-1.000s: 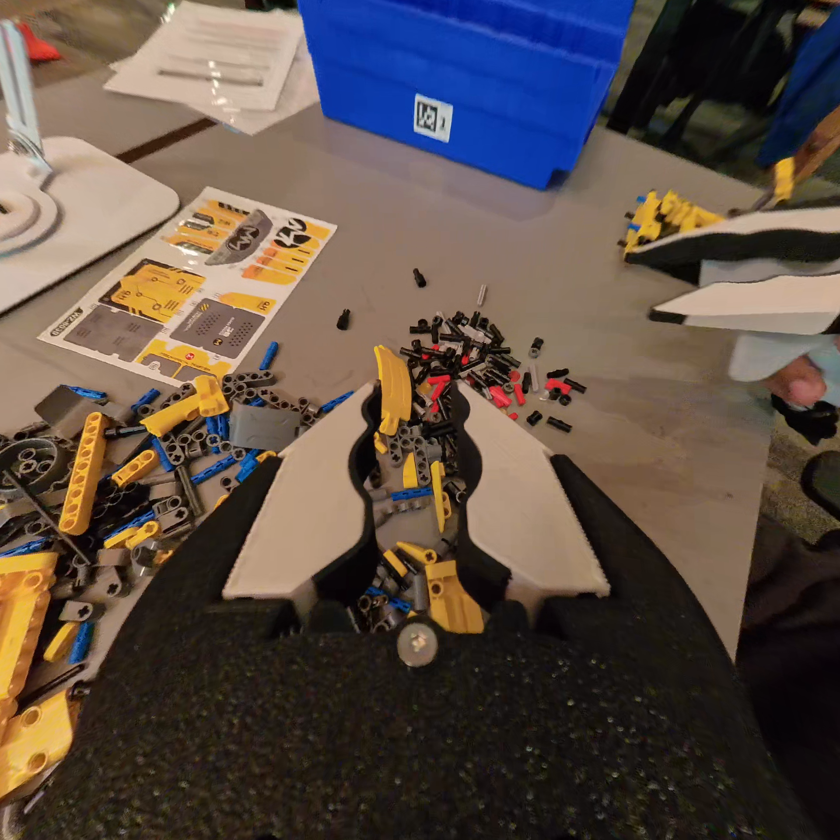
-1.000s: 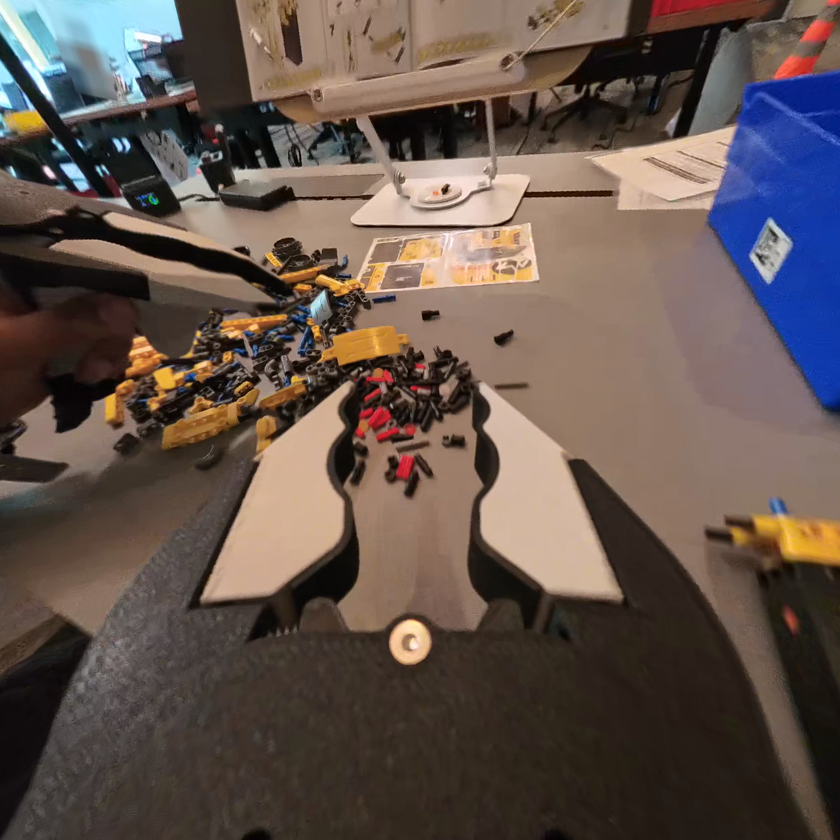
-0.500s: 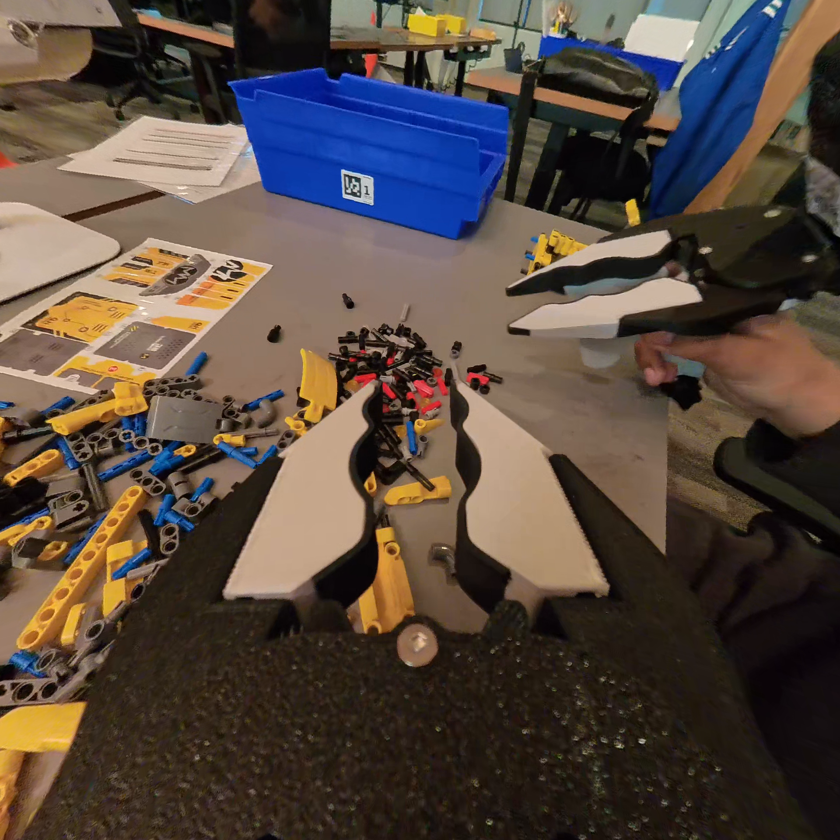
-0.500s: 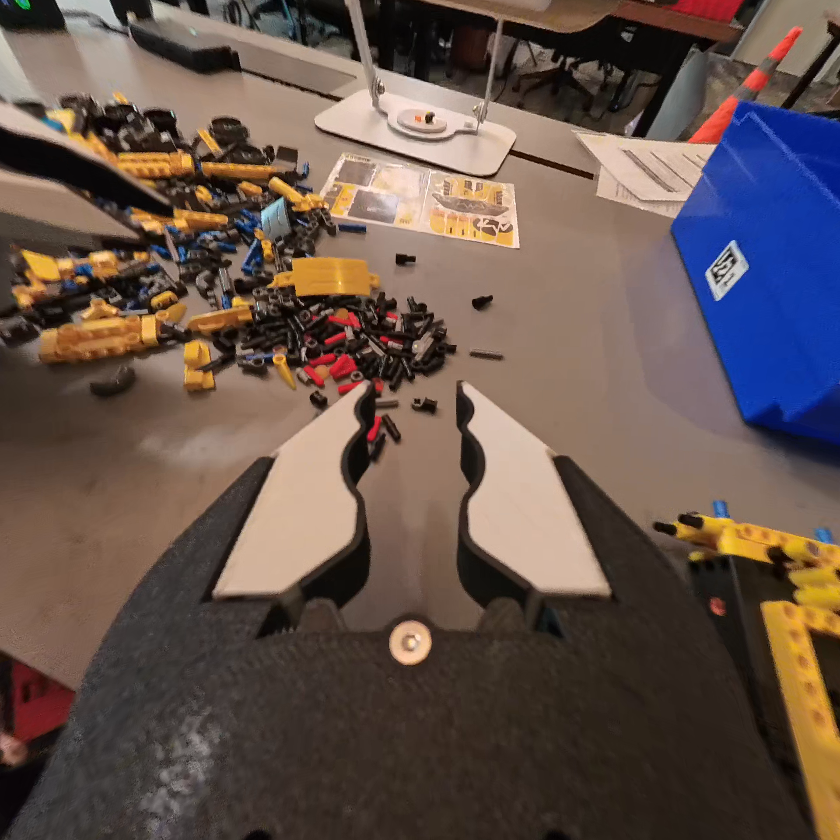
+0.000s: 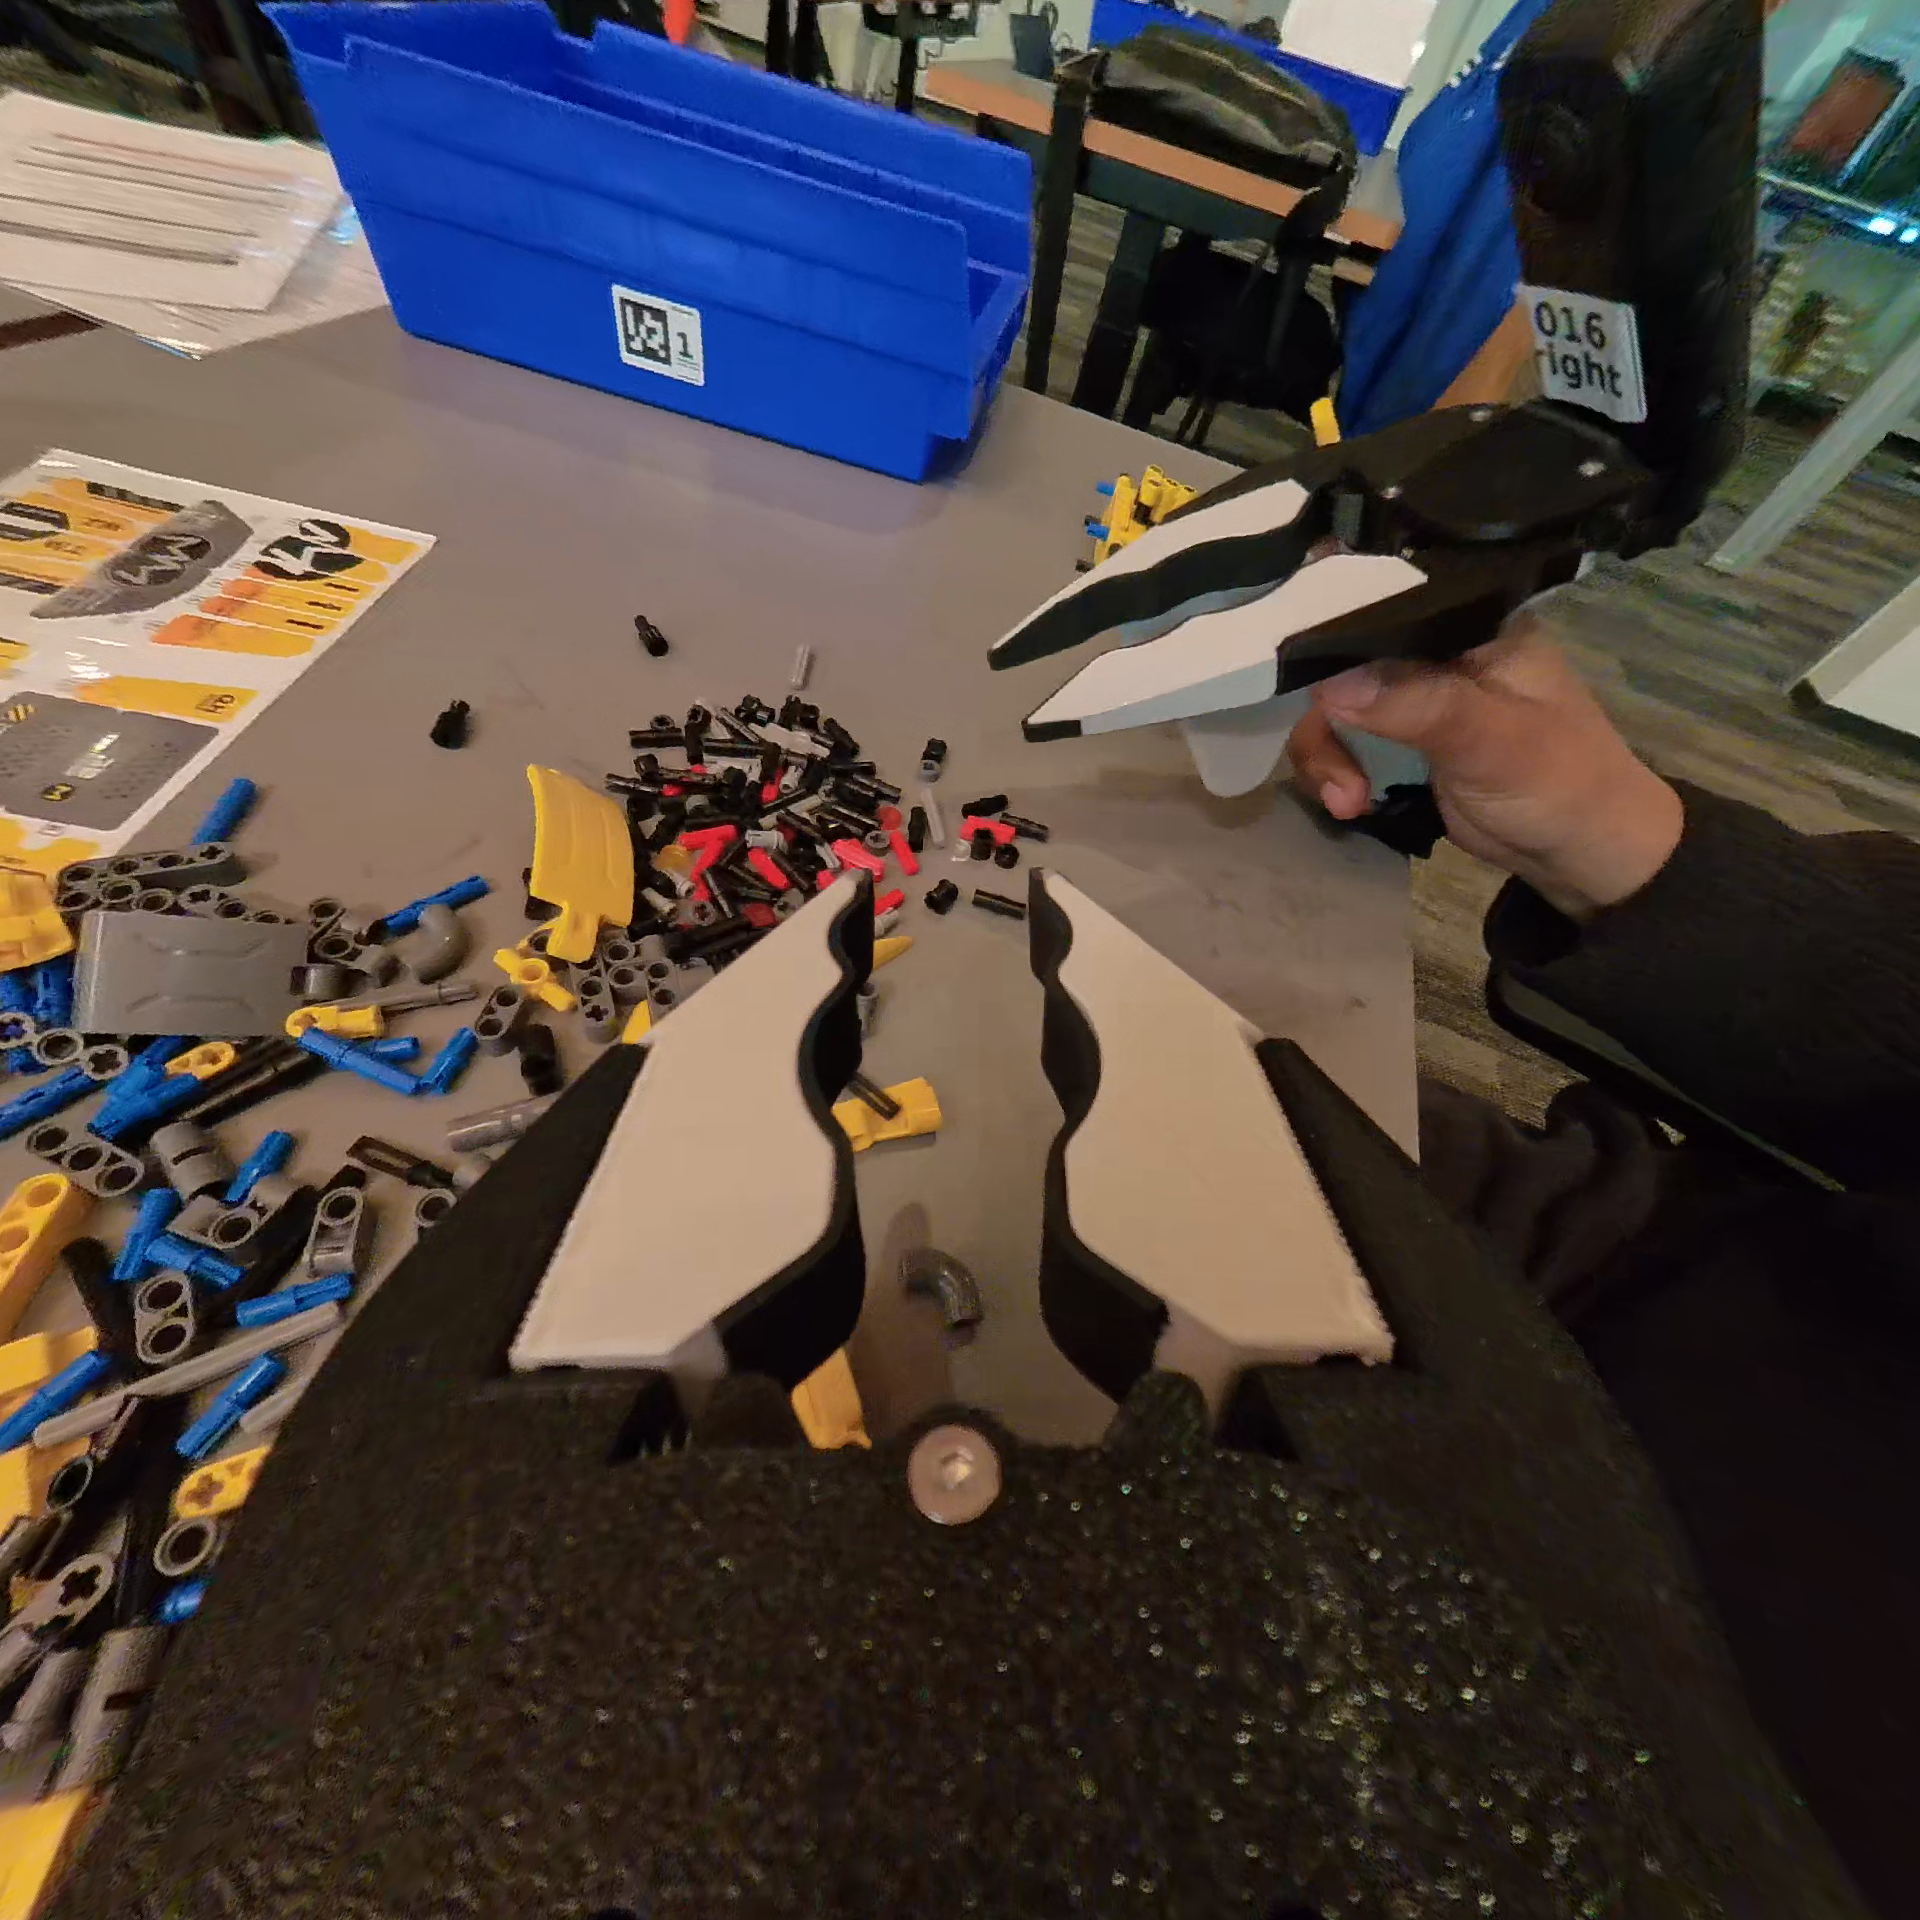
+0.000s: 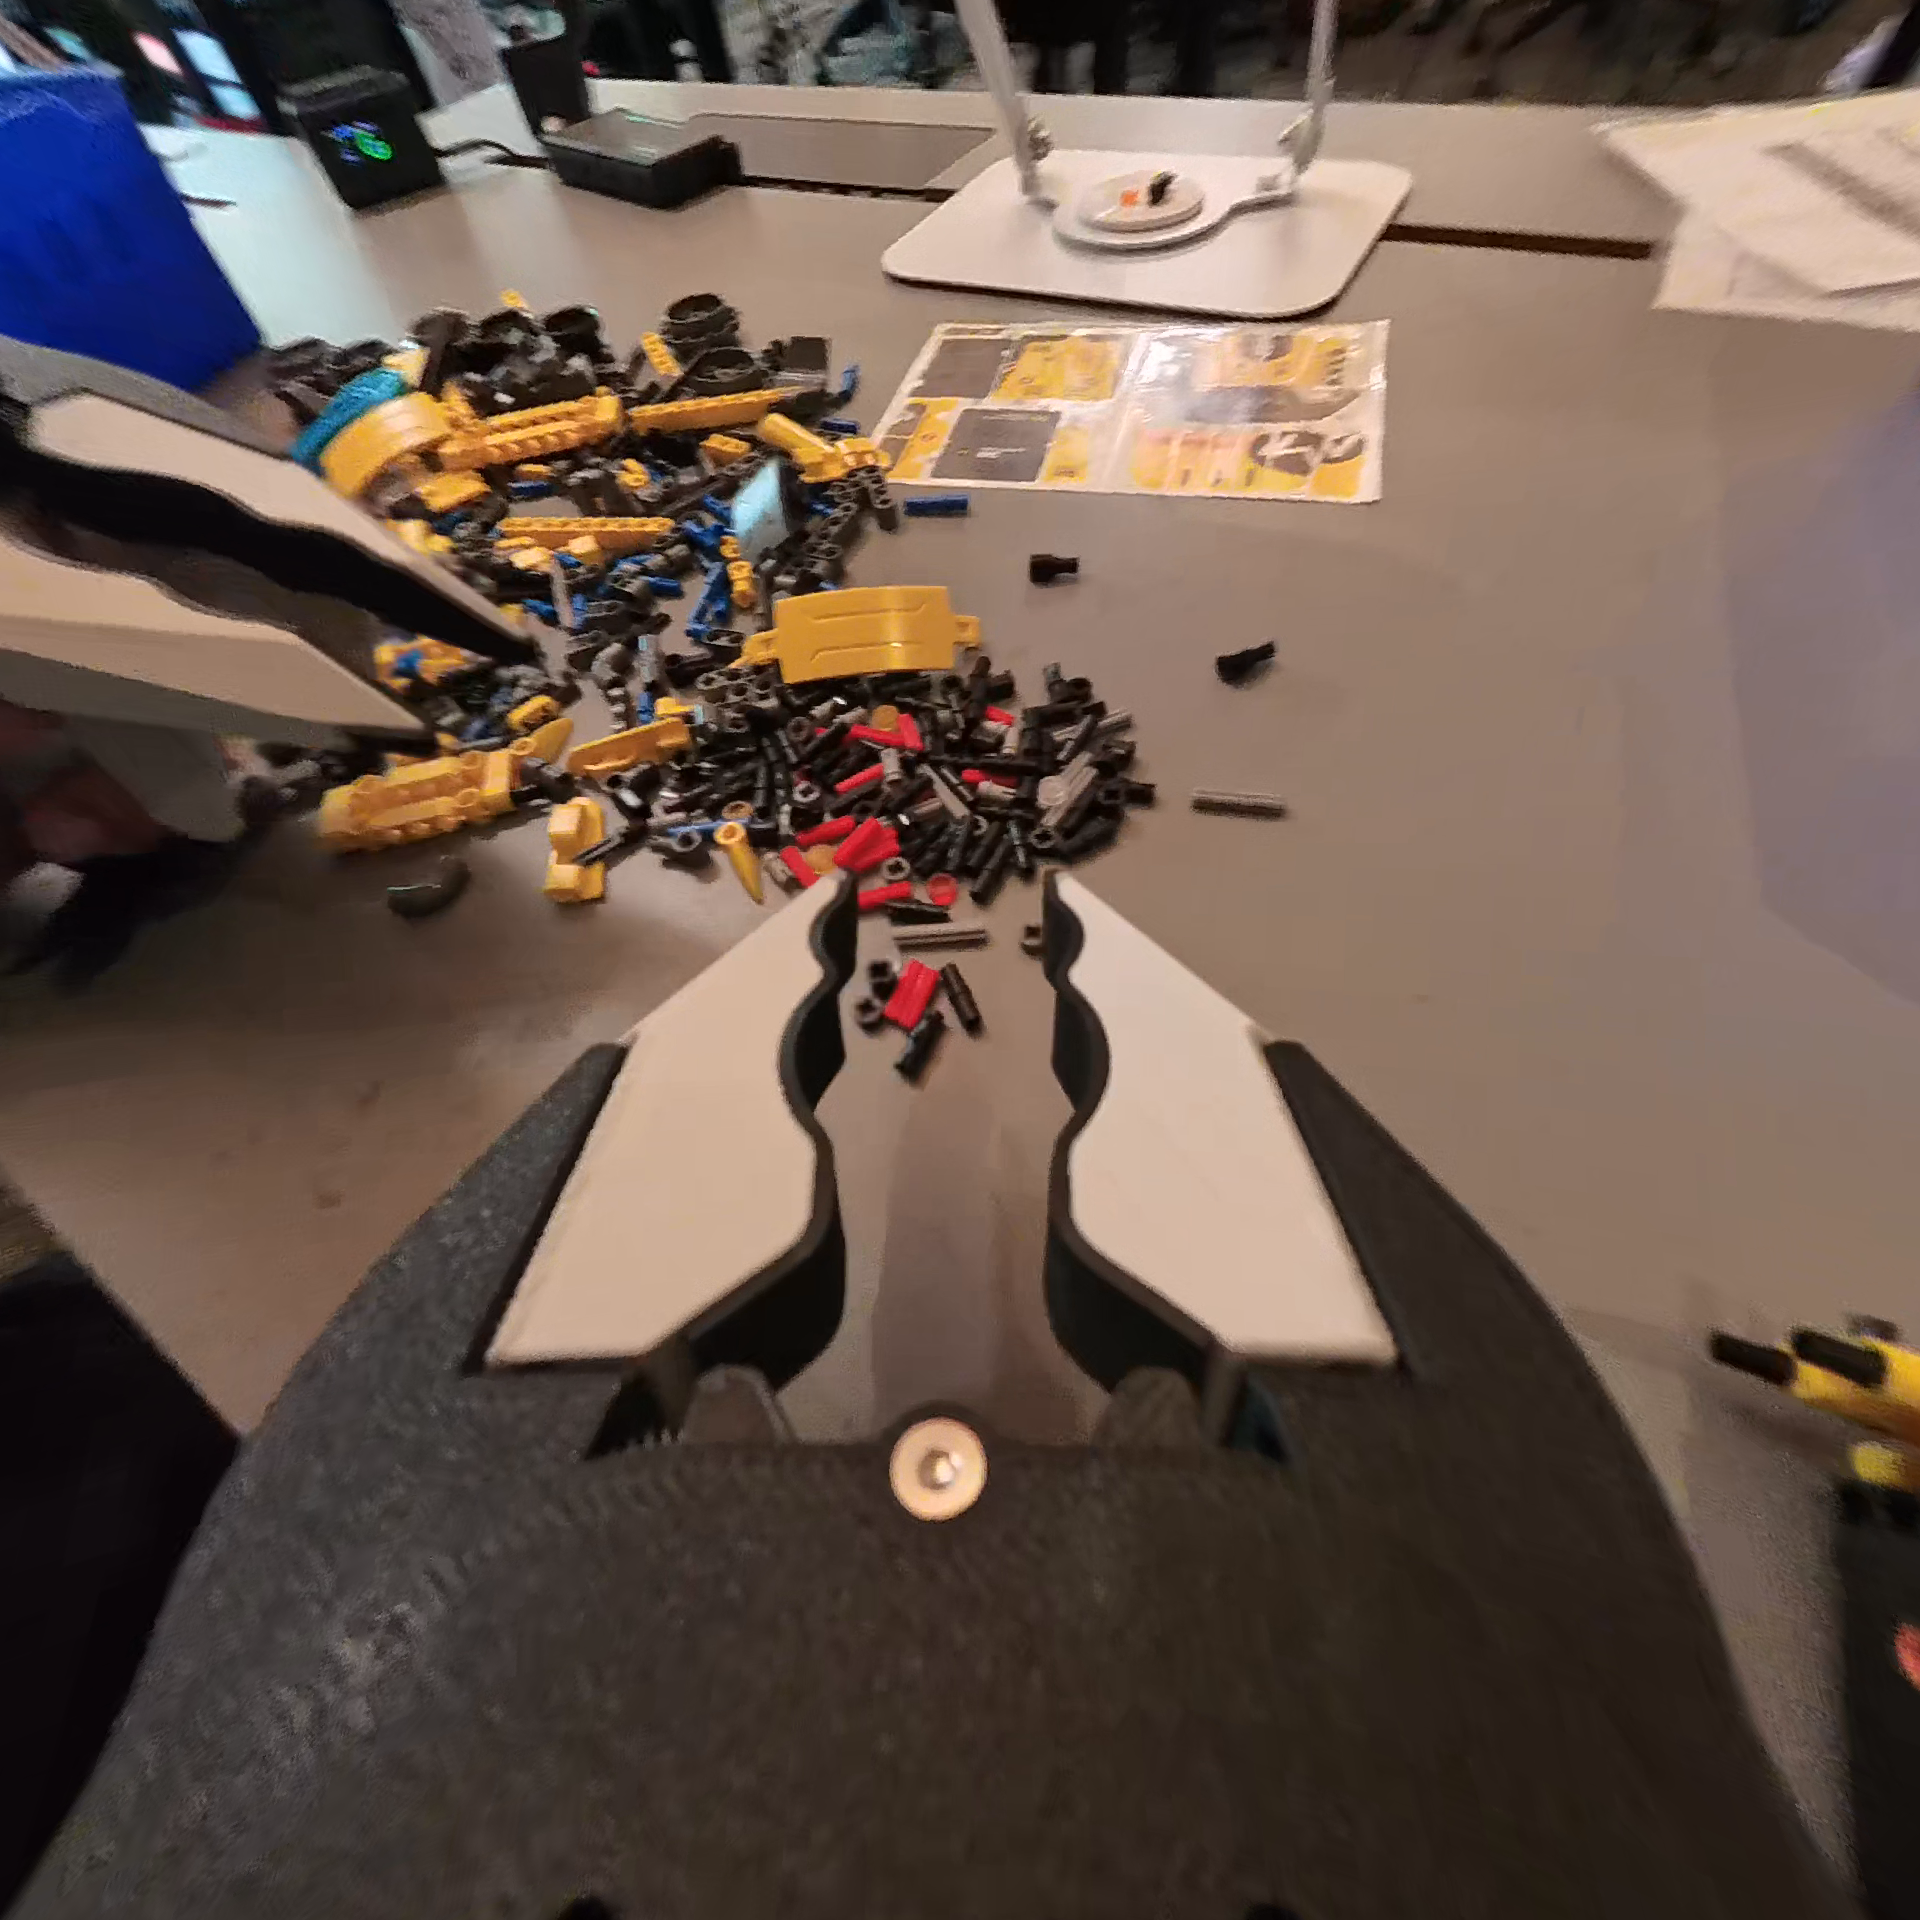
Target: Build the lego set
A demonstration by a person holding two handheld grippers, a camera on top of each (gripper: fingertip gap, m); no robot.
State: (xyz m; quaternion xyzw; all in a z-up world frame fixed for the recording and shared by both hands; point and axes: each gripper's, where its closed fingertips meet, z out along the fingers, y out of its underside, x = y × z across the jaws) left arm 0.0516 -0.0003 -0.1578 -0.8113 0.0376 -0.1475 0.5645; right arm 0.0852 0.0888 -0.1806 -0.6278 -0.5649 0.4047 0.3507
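Where the smooth grey table (image 5: 582,561) spreads under both views, listed from largest down:

Blue plastic bin (image 5: 665,208), ribbed walls, square printed tag on its near face; at the far side, long axis running left to right.

Left gripper (image 5: 945,883): pebbled black foam body, two flat pale-grey fingers with wavy black inner edges, jaws apart and empty; poised over the near edge of the parts pile, pointing away toward the bin.

Right gripper (image 5: 1013,696), (image 6: 945,883): same build, held in a hand (image 5: 1496,769) at the right; jaws apart, nothing between them, tips aimed left and down at the pile of pins.

Pale stand base (image 6: 1143,229), flat, rounded corners, at the far edge in the right wrist view.

Sticker sheet (image 5: 156,623), glossy, yellow, grey and black shapes; lying flat, left of the bin.

Loose plastic building parts (image 5: 208,1091): yellow holed beams, blue pins, grey connectors, heaped at the left.

Curved yellow panel (image 5: 577,852), smooth, fin-like, long axis near to far, just left of the pins.

Pile of small pins (image 5: 790,821), (image 6: 935,790): black, red and grey cylinders, jumbled, just beyond the left gripper's tips.

Grey elbow piece (image 5: 945,1283), bent tube, lying on the table between the left gripper's fingers.
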